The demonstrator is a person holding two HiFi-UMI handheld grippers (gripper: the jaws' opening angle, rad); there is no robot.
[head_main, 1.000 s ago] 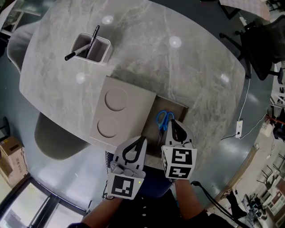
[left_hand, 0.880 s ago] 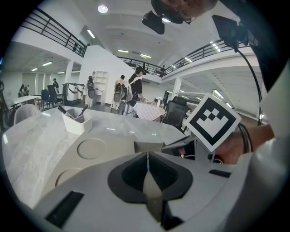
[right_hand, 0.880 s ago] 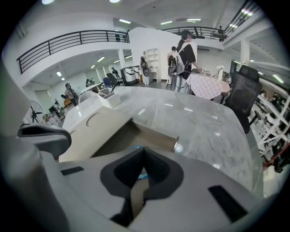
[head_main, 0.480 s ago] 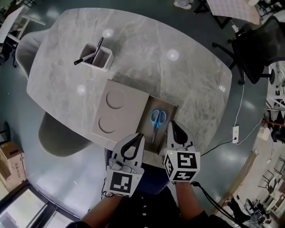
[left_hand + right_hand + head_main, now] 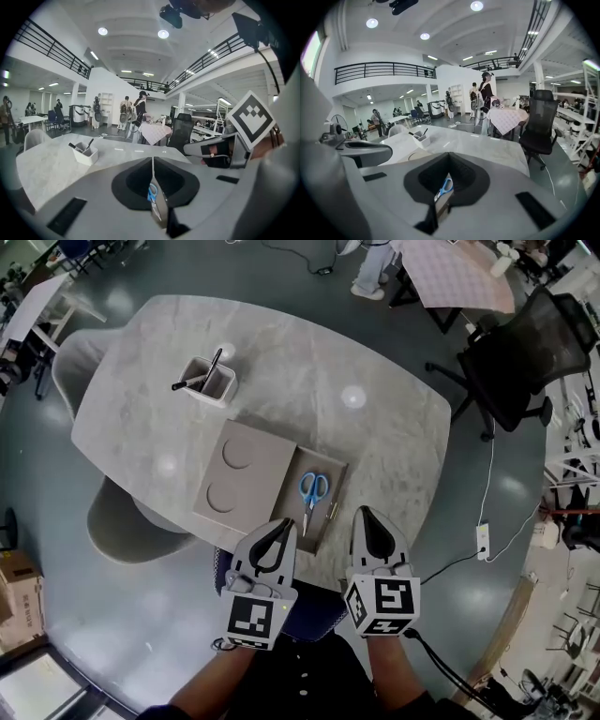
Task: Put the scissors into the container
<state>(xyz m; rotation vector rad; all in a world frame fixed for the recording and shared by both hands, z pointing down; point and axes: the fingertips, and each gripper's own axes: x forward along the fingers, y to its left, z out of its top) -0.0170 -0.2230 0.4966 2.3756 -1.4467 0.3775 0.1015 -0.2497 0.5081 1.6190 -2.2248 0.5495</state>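
blue-handled scissors (image 5: 310,493) lie flat and closed inside the shallow rectangular container (image 5: 334,476), handles at its far end.

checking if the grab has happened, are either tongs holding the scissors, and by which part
Nothing is held. The left tongs and right tongs are both shut and empty, short of the scissors, which lie in the tray.

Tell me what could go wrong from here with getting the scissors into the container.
The scissors lie flat in a shallow tray, whose walls may hinder a pinch; left gripper and right gripper are both shut. The small container already holds markers, so the scissors could snag them or tip it.
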